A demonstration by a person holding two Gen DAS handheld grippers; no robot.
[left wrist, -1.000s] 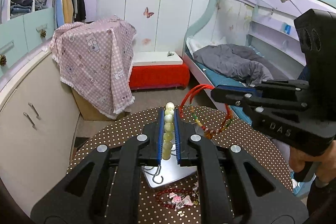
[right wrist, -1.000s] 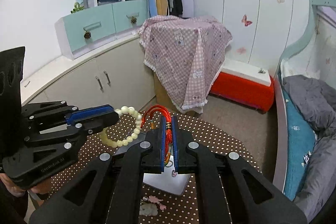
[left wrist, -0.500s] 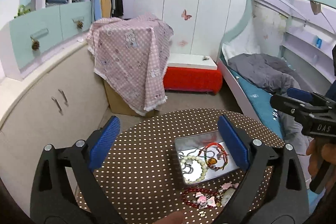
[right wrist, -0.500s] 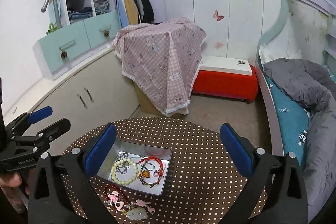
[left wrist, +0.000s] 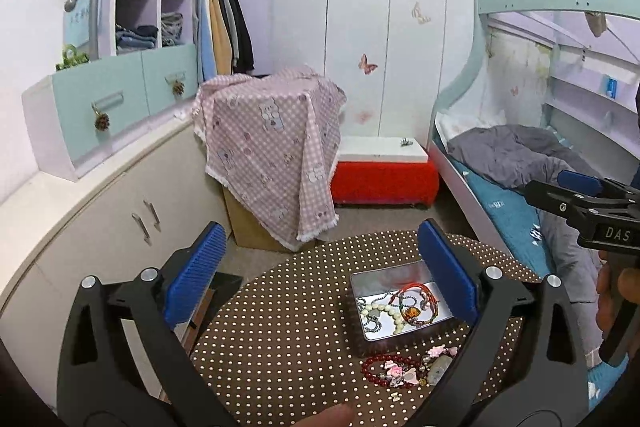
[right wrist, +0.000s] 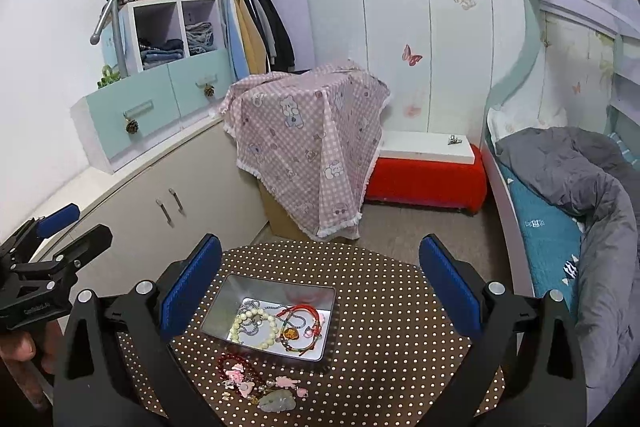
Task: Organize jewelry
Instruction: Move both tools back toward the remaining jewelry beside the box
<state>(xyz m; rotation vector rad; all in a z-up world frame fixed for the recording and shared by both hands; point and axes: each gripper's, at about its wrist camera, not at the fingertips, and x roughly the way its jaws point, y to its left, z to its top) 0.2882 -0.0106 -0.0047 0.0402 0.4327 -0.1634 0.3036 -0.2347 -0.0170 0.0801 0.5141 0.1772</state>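
Note:
An open metal tin (left wrist: 384, 271) (right wrist: 280, 283) stands on the round brown dotted table (left wrist: 280, 327) (right wrist: 400, 331). Inside it lie a pearl bracelet (left wrist: 380, 311) (right wrist: 256, 327), a red cord bracelet (left wrist: 418, 301) (right wrist: 305, 321) and a silver chain. Beside the tin's near wall lie a dark red bead bracelet (left wrist: 384, 371) (right wrist: 236, 363), pink charms and a pale jade pendant (right wrist: 276, 403). My left gripper (left wrist: 320, 243) hangs open above the table, nothing between its pads. My right gripper (right wrist: 320, 251) is likewise open and empty, back from the tin.
A cream cabinet (right wrist: 192, 203) curves along the left. Beyond the table stand a box under a pink checked cloth (left wrist: 272, 147), a red bench (left wrist: 384, 179) and a bed with a grey blanket (right wrist: 568, 171). A hand (left wrist: 618, 303) holds the right gripper's handle.
A second ago the left gripper was shut on the pearl bracelet and the right on the red cord bracelet. Both opened, the bracelets now lie in the tin, and both grippers drew back and up.

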